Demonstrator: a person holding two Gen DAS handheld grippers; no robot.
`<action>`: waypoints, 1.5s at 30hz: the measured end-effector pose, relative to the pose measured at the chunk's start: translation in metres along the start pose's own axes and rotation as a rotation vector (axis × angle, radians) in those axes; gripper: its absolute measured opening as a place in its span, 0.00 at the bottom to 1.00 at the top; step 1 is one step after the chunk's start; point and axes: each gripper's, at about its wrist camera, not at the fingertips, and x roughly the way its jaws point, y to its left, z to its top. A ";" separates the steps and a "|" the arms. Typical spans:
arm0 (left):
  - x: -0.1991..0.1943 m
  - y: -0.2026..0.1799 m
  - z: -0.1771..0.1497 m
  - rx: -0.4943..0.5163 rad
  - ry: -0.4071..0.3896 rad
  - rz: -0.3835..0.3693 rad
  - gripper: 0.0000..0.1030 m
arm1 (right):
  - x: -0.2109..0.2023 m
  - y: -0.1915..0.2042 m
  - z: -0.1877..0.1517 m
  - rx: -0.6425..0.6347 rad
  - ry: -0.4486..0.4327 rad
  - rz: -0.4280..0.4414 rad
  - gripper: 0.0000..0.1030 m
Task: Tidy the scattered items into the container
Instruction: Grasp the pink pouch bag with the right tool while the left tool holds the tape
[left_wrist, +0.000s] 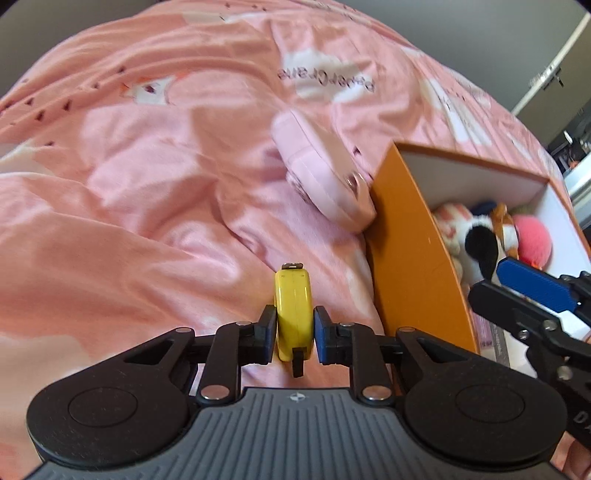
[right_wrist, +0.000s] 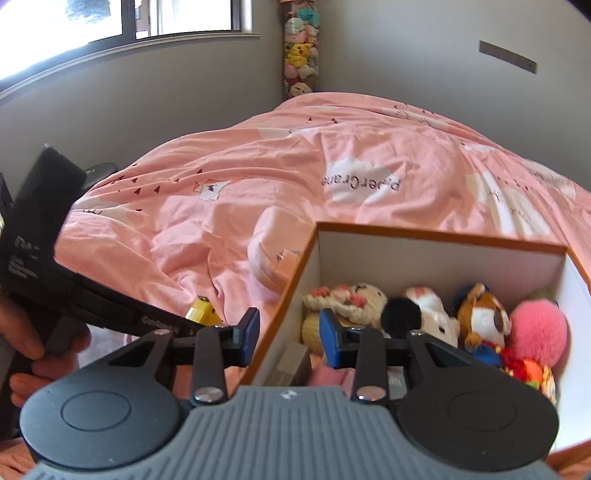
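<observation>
My left gripper is shut on a yellow tape measure, held on edge just over the pink bedspread, left of the orange box. The tape measure also shows in the right wrist view. A pink case leans against the box's far left corner. The box holds several plush toys and a pink pompom. My right gripper is open and empty, straddling the box's left wall. Its blue pad shows in the left wrist view.
The pink bedspread is rumpled with folds. A grey wall and window lie beyond the bed. A tall tube of plush toys stands in the corner. My hand on the left gripper's handle is at the left.
</observation>
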 end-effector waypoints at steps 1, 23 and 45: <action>-0.004 0.004 0.003 -0.010 -0.009 0.005 0.23 | 0.004 0.004 0.005 -0.028 0.001 0.006 0.38; 0.008 0.054 0.032 -0.145 -0.049 -0.008 0.23 | 0.137 0.075 0.037 -0.582 0.194 -0.163 0.39; -0.045 0.024 0.027 -0.090 -0.132 -0.042 0.23 | 0.025 0.042 0.071 -0.264 -0.050 0.008 0.26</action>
